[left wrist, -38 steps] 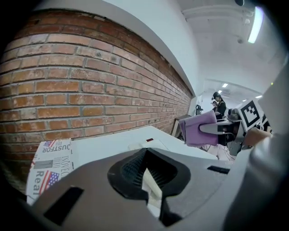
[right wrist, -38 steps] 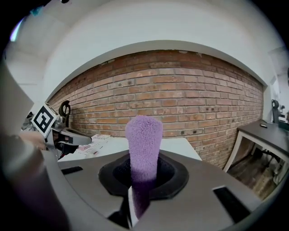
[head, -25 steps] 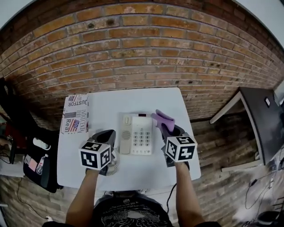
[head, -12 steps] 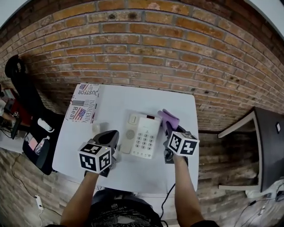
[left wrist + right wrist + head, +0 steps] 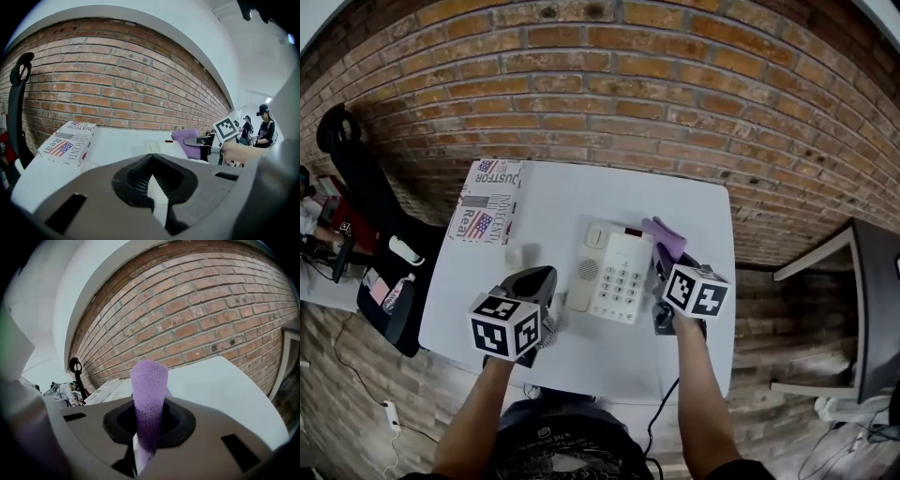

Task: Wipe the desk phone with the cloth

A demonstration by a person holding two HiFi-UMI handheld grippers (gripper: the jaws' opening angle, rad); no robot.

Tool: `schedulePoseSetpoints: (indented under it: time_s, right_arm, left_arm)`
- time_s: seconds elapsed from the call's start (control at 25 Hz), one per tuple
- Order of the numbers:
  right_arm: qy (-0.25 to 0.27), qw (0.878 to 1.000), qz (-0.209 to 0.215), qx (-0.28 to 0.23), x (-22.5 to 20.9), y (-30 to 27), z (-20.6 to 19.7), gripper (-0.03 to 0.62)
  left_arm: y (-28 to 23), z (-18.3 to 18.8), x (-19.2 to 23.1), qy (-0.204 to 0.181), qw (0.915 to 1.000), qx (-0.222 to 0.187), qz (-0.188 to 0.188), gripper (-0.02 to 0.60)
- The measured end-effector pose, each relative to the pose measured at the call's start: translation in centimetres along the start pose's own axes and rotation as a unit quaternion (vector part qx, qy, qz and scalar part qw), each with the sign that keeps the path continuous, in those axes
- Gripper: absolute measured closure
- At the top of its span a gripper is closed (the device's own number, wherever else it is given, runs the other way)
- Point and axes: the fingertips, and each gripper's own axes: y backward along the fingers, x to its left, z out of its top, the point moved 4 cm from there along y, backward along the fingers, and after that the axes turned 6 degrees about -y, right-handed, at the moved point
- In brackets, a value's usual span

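Here, right gripper [image 5: 140,446] jaws clamped on purple cloth [image 5: 149,390], left gripper [image 5: 157,197] jaws closed together, empty

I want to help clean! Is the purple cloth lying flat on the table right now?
No, the purple cloth is pinched between the jaws of the right gripper and sticks up from them.

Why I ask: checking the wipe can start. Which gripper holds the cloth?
The right gripper: the purple cloth stands pinched in its jaws, beside the desk phone. The left gripper has its jaws together, no cloth.
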Motion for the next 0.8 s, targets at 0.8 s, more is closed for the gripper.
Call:
schedulePoseSetpoints:
  time_s: [0.8]
  right_arm:
    - [-0.012,0.999,-0.040,0.008,2.5,3.0,-4.2,0.548]
  left_arm:
    - [0.3,-0.9,1.0,-0.016,0.9964,-0.002,-0.083,0.575]
